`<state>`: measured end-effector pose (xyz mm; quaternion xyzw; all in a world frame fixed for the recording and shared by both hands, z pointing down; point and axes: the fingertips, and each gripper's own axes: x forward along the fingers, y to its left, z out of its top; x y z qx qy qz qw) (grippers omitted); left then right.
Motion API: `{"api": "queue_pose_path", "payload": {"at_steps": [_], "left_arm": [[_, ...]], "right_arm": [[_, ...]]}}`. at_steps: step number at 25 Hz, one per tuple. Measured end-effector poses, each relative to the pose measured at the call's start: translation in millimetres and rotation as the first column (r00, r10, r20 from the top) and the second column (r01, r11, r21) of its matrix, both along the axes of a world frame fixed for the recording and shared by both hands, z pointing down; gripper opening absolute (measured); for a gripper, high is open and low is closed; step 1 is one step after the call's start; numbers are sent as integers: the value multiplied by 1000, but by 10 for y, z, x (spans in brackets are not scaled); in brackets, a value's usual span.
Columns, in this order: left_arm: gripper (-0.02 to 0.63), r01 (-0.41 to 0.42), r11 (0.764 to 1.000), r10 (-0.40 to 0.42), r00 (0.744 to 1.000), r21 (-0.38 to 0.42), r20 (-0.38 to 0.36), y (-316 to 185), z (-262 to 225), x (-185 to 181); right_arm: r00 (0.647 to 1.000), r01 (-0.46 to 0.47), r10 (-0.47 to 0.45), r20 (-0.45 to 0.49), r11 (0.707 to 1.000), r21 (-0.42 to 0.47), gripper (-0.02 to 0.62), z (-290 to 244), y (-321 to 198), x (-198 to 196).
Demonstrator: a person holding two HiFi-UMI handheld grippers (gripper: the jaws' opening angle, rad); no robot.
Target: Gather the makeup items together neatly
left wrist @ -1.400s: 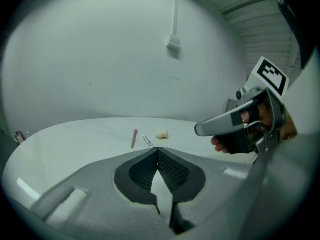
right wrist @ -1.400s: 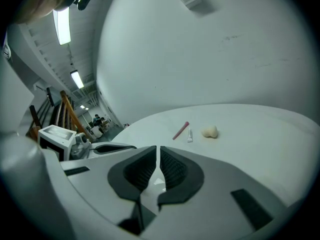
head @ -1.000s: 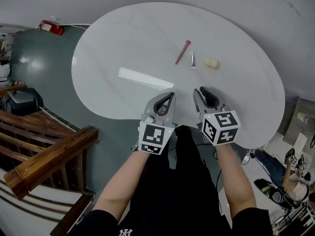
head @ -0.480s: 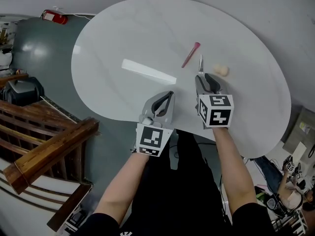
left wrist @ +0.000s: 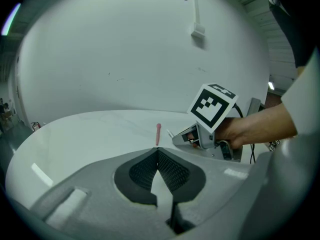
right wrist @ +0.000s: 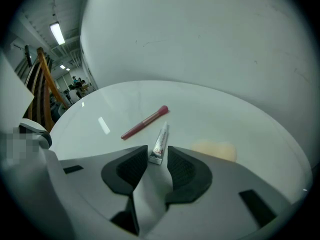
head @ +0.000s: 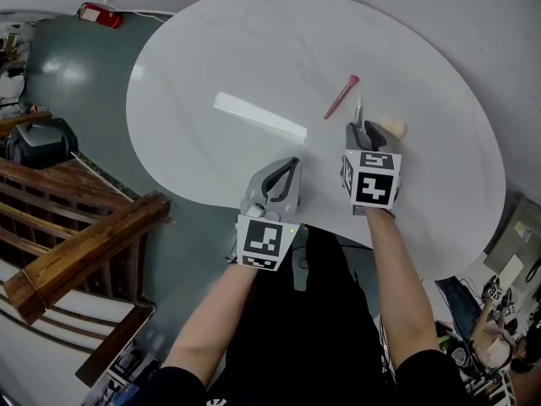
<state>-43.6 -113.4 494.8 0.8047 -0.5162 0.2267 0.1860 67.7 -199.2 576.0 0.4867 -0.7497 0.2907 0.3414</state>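
White desk [head: 211, 49] carries three makeup items toward its right edge: a pink brush [head: 341, 96], a silver tube [head: 358, 111] just beside it, and a beige sponge [head: 392, 128] near both. Our right hand-held gripper [head: 361, 130] is opening its jaws, with the tube's near end between the pads but not pressed. Our left hand-held gripper [head: 291, 162] sits pinched together, empty, by the near edge. We should centre on the tube, settle low, then close gently — otherwise it may skid.

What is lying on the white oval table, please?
A slender pink makeup brush, a small silver tube and a beige sponge. The right gripper, jaws opening, straddles the tube's near end and covers the sponge's near edge.
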Motion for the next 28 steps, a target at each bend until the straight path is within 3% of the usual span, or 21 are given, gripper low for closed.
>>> {"api": "queue_pose_path", "payload": {"at_steps": [7, 17, 28], "left_arm": [[9, 11, 1000, -11, 1000, 3, 14, 24, 4, -98], [9, 6, 1000, -6, 1000, 11, 8, 169, -27, -239], [9, -53, 998, 53, 998, 28, -15, 411, -95, -222]], "right_arm": [[997, 28, -29, -76, 1000, -3, 89, 18, 10, -35], [999, -38, 38, 4, 999, 15, 83, -125, 168, -16], [996, -75, 74, 49, 997, 26, 83, -383, 765, -104]]}}
